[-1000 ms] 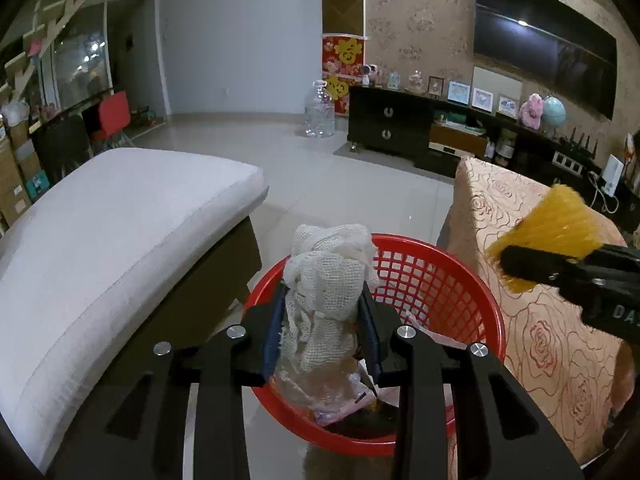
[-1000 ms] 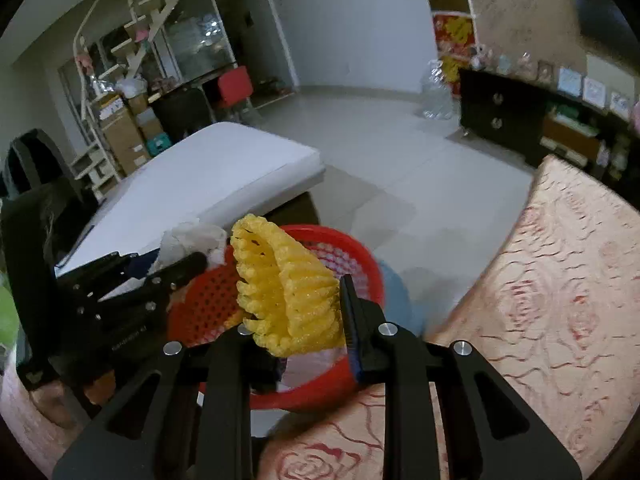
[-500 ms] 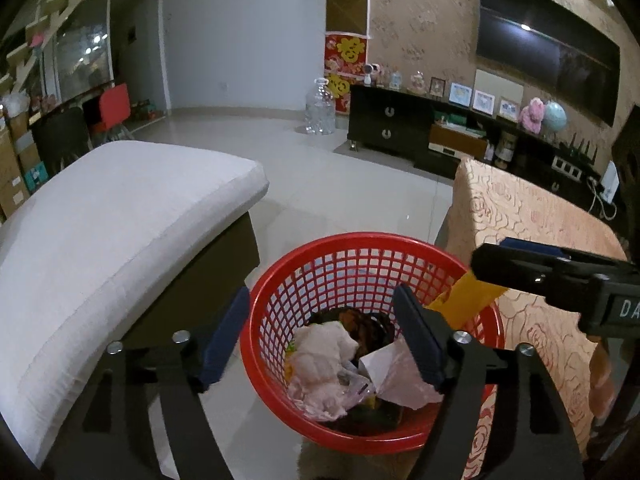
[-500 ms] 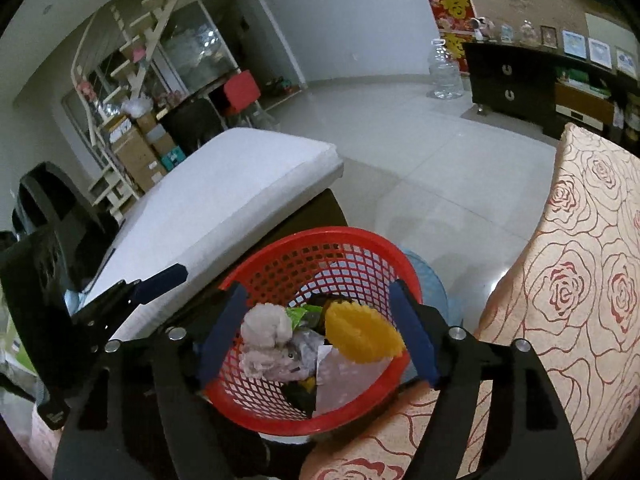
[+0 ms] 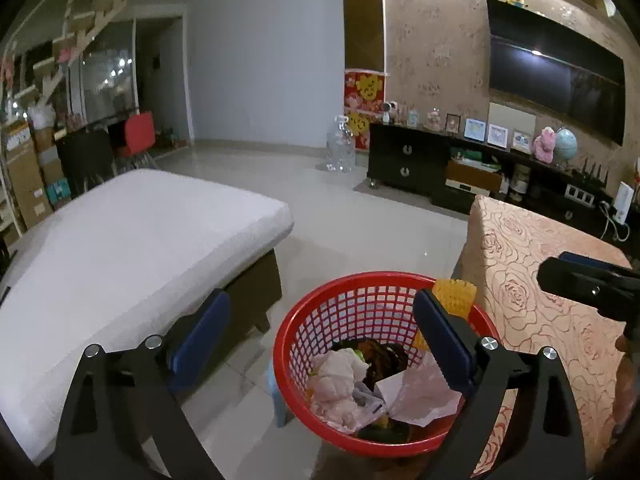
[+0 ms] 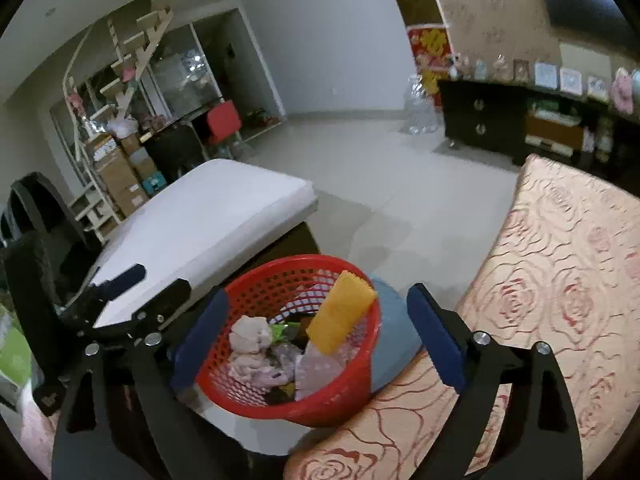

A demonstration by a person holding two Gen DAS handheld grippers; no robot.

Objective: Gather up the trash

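**Both grippers empty above the basket**

With its jaws just spread wide and nothing between them, the left gripper (image 5: 320, 344) hung over the near rim of the red basket (image 5: 298, 330), the dropped gauze wad (image 5: 338, 376) lying below and just ahead. Likewise the right gripper (image 6: 318, 332) had just opened, empty, and the yellow foam net (image 6: 340, 318) leaned against the basket's far wall, its long axis tilted up toward the rim. Beyond lay the white cushion (image 5: 132, 248) and the rose-patterned cloth (image 6: 560, 264); no further trash showed there.

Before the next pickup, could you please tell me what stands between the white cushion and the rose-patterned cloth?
The red basket of trash, on a blue stool; the right wrist view shows it.
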